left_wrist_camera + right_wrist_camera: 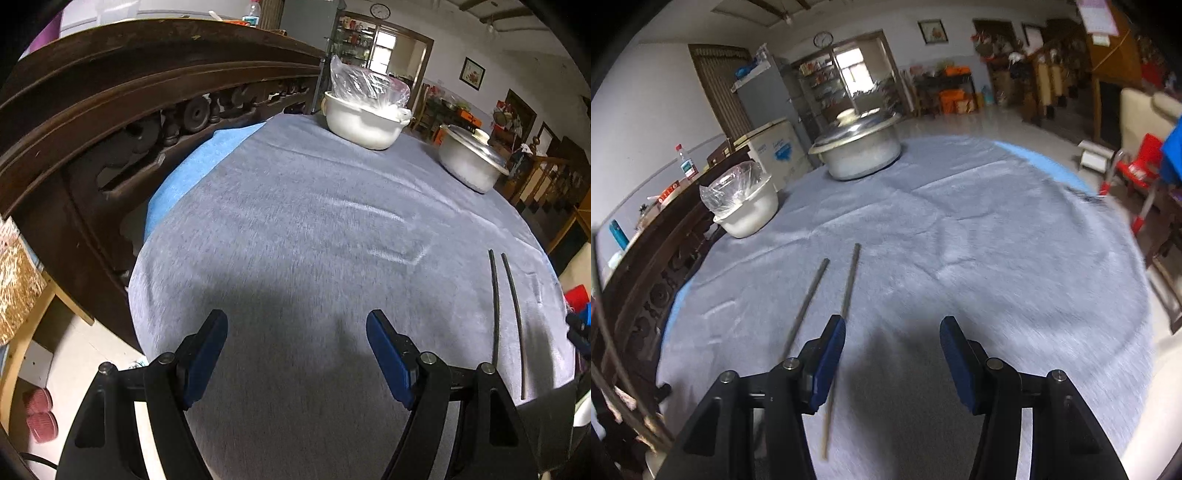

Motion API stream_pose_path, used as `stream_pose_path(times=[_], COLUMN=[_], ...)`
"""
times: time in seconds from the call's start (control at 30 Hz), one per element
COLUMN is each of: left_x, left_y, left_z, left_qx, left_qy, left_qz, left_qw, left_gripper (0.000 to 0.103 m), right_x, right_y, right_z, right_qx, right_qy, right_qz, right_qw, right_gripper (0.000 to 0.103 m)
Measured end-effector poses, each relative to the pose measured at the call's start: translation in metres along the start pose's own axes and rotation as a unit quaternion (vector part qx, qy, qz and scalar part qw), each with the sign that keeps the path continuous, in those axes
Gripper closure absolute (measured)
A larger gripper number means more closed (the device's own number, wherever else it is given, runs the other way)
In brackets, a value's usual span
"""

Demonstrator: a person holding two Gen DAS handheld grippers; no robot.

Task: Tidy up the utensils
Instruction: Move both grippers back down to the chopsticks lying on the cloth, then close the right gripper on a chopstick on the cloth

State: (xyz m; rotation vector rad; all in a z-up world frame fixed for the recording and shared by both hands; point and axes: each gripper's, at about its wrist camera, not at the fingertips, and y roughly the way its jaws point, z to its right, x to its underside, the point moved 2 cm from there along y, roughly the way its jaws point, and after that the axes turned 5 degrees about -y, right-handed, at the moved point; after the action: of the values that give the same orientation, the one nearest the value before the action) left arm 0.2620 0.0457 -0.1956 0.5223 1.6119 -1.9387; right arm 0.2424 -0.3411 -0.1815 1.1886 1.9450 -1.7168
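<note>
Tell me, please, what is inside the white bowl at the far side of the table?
A crumpled clear plastic bag sticks up out of the white bowl; whatever lies beneath it is hidden by the bag and rim.

Cloth-covered table carries 2 chopsticks, bowl, pot.

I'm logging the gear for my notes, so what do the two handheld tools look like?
Both match: the left tool and right tool have black angular linkage arms with round silver pivot pins and flat blue pads lining each finger. No cables, markings or sleeves show.
</note>
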Motion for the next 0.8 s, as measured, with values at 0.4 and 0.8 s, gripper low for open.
stream_pose_path(times=[0.4, 0.8], left_x=[-0.050, -0.090], left_y=[0.022, 0.053], left_z=[0.050, 0.136], left_qx=[0.045, 0.129], left_qy=[0.102, 0.197], left_qz=[-0.021, -0.067], left_qw=[0.9935, 0.9695], left_gripper=[0.025, 0.025], right_x=[-0.077, -0.084], right_y=[0.121, 0.172], right_z=[-0.026, -0.046], right_qx=[-0.019, 0.063], right_qy=[-0.003, -0.055], right_qz=[-0.174, -0.237], right_qw=[0.985, 0.968], right_gripper=[0.066, 0.096])
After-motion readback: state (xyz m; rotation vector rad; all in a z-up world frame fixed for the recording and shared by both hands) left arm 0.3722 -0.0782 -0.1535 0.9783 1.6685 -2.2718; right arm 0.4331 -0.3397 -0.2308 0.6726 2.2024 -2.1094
